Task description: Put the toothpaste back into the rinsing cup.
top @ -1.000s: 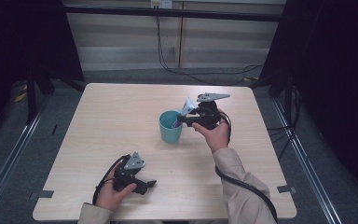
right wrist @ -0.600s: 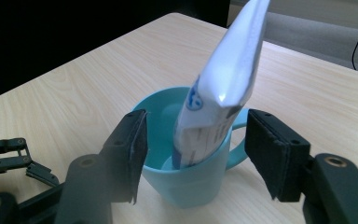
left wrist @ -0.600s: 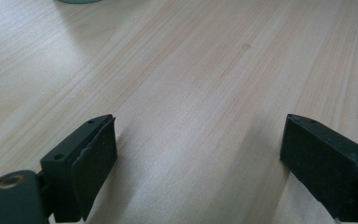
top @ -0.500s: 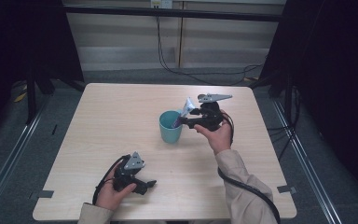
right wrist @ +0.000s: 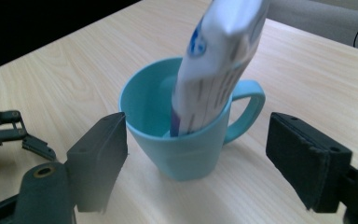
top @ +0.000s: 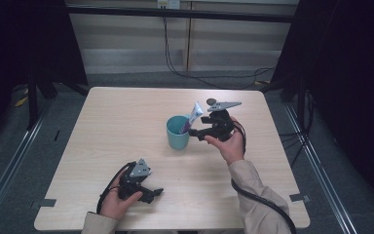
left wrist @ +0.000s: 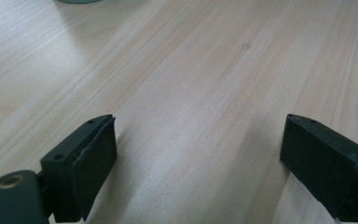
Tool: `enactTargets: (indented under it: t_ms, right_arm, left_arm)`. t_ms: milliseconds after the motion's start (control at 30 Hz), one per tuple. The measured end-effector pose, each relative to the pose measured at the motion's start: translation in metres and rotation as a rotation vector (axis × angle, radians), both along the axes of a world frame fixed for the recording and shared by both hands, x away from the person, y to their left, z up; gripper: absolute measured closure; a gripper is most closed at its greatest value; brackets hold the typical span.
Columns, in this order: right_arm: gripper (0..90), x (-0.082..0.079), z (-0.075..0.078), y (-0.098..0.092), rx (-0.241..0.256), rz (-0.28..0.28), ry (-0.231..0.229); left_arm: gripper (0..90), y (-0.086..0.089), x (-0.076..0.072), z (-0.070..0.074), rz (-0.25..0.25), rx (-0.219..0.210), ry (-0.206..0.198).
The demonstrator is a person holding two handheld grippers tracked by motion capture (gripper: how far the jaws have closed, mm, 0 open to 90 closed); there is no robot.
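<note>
1. Teal mug [top: 177, 133] sits upright approx mid-surface, a bit right of centre on the light wooden surface [top: 112, 122]. In the right gripper view the mug [right wrist: 186, 140] has its handle pointing to the far right of that view.
2. Toothpaste tube [top: 190, 118] (white w/ blue + purple print) stands inside the mug, leaning toward the right, top end sticking well above the rim. Right gripper view: tube [right wrist: 216, 65] rests against the mug's inner wall on the handle side, lower end down inside.
3. Right hand-held gripper [top: 196, 135] is just right of the mug, held off the surface by the right hand [top: 229, 146]. Jaws wide apart, nothing between the pads; in its own view [right wrist: 196, 163] the jaws sit either side of the mug, on the near side of it. Left jaw pad looks v close to the mug wall, can't tell if it's touching.
4. Left hand-held gripper [top: 157, 193] is at the near left part of the surface, well apart from the mug, held by the left hand [top: 119, 202]. In its own view [left wrist: 196, 161] jaws are wide open too, gripping nothing, just bare wood between them; the base of the mug peeks in at the top left edge.
</note>
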State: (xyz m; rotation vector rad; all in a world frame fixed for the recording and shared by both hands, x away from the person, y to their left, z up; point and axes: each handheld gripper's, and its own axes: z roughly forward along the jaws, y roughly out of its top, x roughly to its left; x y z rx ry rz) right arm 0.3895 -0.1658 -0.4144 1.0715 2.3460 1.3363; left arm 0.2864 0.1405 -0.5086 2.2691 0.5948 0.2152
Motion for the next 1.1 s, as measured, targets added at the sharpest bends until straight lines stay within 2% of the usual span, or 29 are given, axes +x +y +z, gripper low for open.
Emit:
enactTargets:
  t_ms: [100,267,567,767,900,1100]
  right_arm:
    - [18.5,-0.003,-0.001,-0.002,0.009,0.007,0.008]
    - [16.8,-0.008,-0.002,-0.007,-0.013,0.017,0.007]
    - [14.9,-0.018,-0.006,-0.018,0.0,0.019,-0.002]
    - [14.8,-0.024,-0.008,-0.022,-0.048,0.032,0.005]
    - [14.7,-0.029,-0.01,-0.026,-0.042,0.042,0.007]
    - [14.9,-0.037,-0.015,-0.033,-0.06,0.063,0.02]
  left_arm:
    - [10.5,0.0,0.0,0.0,0.001,0.0,0.0]
    - [10.5,0.0,0.0,0.0,0.0,0.0,0.0]
    - [10.5,0.0,0.0,0.0,0.001,0.0,0.0]
    - [10.5,0.0,0.0,0.0,0.0,0.0,0.0]
    - [10.5,0.0,0.0,0.0,0.0,0.0,0.0]
    - [10.5,0.0,0.0,0.0,0.0,0.0,0.0]
